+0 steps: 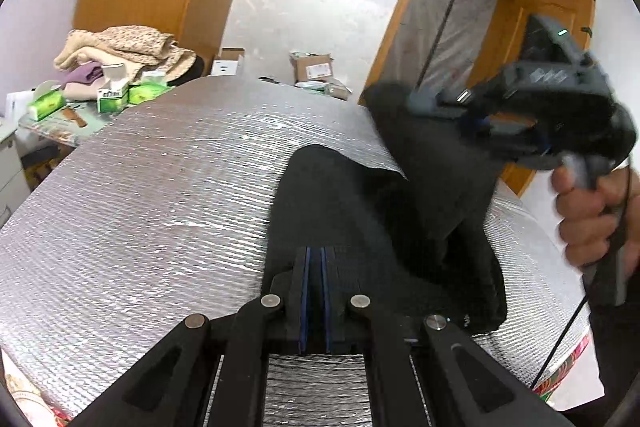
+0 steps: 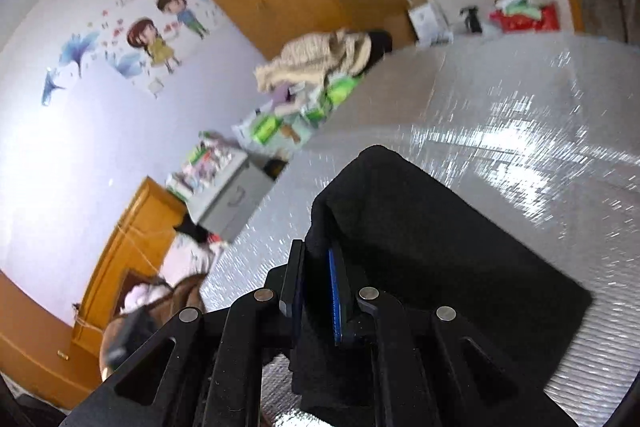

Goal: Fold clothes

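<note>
the black cloth [image 1: 360,211] lies on the shiny silver tabletop [image 1: 160,187], and both grippers have a piece of it

the left gripper [image 1: 315,255] has its two jaws squeezed almost together, with the near edge of the cloth pinched in the thin gap between the blue pads. from this gripper the cloth runs away and off to the right, where it rises off the tabletop

the right gripper [image 2: 318,267] is also nearly closed, and a thick fold of the same cloth [image 2: 420,227] is bunched between its jaws. in the left wrist view this gripper [image 1: 424,103] is up in the air on the right side, held by a hand [image 1: 592,211], with the cloth hanging down from it like a little tent. it looks blurry (so it seems to be moving fast)

the thing that matters most is how the two held spots sit. the left one is low and close to the tabletop, the right one is high and farther back. the cloth stretches between them, so its long way runs from the left gripper toward the right one. the raised end is the free end, so i think the right hand is the one to carry its part over and lay it down, while the left hand keeps its edge steady

a pile of other clothes [image 1: 120,47] and green tissue boxes [image 1: 112,99] sit well apart, past the far left edge
</note>
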`<state>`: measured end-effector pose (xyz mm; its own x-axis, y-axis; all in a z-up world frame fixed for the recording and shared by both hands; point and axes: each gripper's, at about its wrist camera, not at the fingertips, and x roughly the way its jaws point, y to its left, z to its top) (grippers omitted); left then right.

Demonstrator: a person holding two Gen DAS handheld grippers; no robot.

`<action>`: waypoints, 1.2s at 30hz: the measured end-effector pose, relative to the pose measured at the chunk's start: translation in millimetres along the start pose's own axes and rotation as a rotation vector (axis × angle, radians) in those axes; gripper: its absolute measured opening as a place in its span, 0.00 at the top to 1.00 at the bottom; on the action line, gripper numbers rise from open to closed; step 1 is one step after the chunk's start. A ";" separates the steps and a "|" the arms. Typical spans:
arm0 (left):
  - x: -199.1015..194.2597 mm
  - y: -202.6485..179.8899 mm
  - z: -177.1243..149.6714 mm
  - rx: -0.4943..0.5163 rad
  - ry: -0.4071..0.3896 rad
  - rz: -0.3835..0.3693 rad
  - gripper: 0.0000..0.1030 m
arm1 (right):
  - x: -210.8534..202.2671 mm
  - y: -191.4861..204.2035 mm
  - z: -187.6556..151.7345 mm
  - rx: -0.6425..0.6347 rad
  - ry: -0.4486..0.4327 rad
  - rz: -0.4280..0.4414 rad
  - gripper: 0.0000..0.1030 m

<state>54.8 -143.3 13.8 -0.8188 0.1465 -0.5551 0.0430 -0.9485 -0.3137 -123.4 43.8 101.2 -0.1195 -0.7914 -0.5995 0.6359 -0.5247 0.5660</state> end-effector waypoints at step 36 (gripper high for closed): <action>22.4 37.0 7.8 -0.188 0.040 -0.265 0.91 | -54.4 -66.2 -78.3 0.141 -0.093 -0.027 0.69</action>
<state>33.6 -177.3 -4.2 -0.7928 0.3955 -0.4637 -0.0606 -0.8082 -0.5857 -99.2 146.2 52.0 -0.2092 -0.7986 -0.5643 0.5191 -0.5798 0.6280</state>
